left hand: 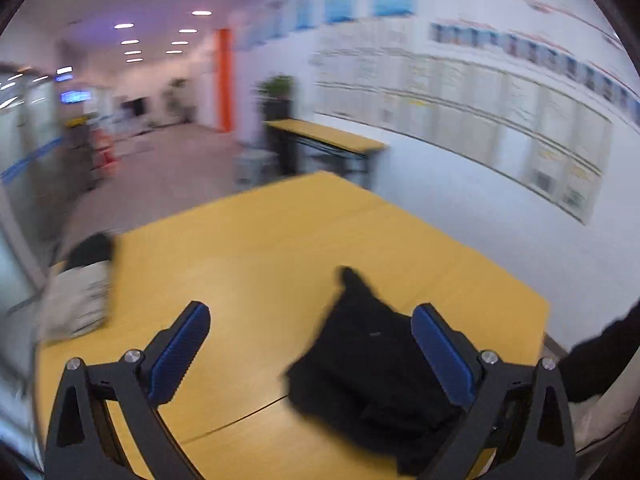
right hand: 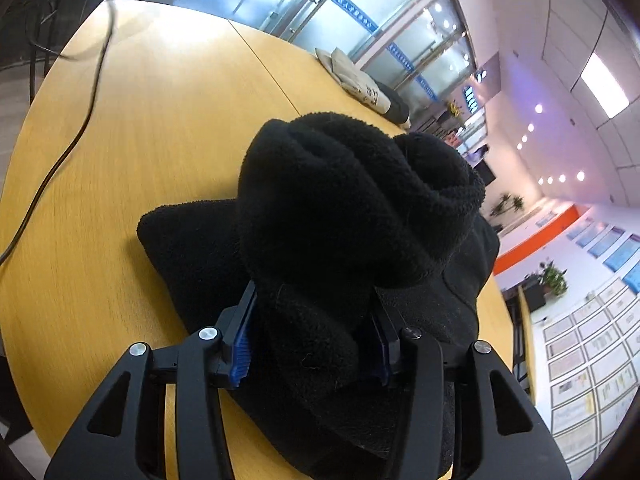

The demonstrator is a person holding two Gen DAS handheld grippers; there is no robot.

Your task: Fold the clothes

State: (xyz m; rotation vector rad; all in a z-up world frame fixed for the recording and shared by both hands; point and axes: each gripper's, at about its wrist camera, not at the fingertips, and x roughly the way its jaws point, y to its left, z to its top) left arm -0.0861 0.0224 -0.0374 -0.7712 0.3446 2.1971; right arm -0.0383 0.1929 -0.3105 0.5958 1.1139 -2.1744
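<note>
My right gripper (right hand: 312, 344) has its jaws clamped on a bunched fold of the black fleece garment (right hand: 352, 216), which lies in a thick, rolled heap on the desk (right hand: 152, 128), its long axis running from my jaws toward the far edge. My left gripper (left hand: 310, 344) hovers over the same wood-grain desk with jaws spread wide and empty, the garment just beside its right finger. A folded beige garment (right hand: 360, 84) sits at the far edge by glass partitions; poster-lined white walls surround us.
</note>
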